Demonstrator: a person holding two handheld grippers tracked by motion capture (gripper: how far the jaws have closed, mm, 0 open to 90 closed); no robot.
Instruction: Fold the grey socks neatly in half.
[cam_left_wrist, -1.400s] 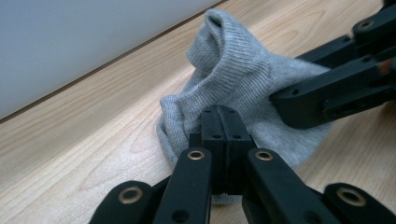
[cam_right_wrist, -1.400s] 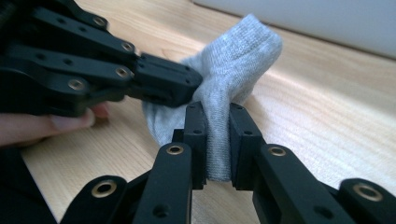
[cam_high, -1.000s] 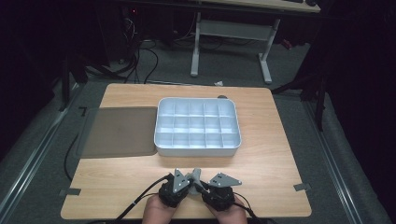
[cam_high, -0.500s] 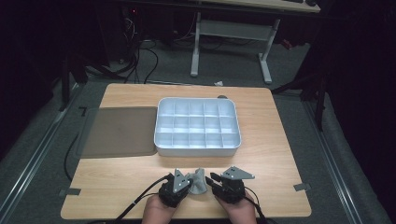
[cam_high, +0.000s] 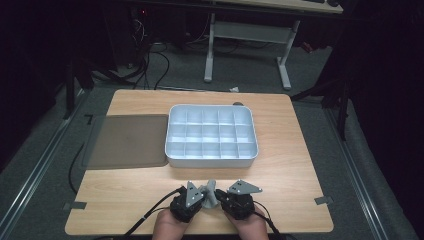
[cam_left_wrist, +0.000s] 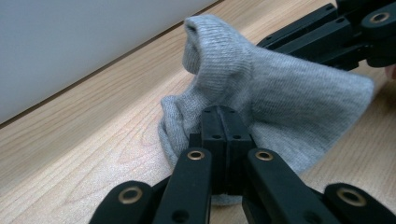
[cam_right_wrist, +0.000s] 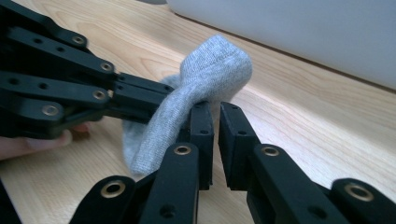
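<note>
While my left tongs (cam_left_wrist: 223, 122) are clamped on the near edge of the grey sock (cam_left_wrist: 261, 93), the sock stands up in a small peak at the near middle of the table (cam_high: 300, 150), just this side of the white tray (cam_high: 212, 131). My right tongs (cam_right_wrist: 215, 122) have just been closing and now stand narrow, a slim gap between the jaws, nosed up against the sock's right side. I cannot tell whether any cloth sits between them.
</note>
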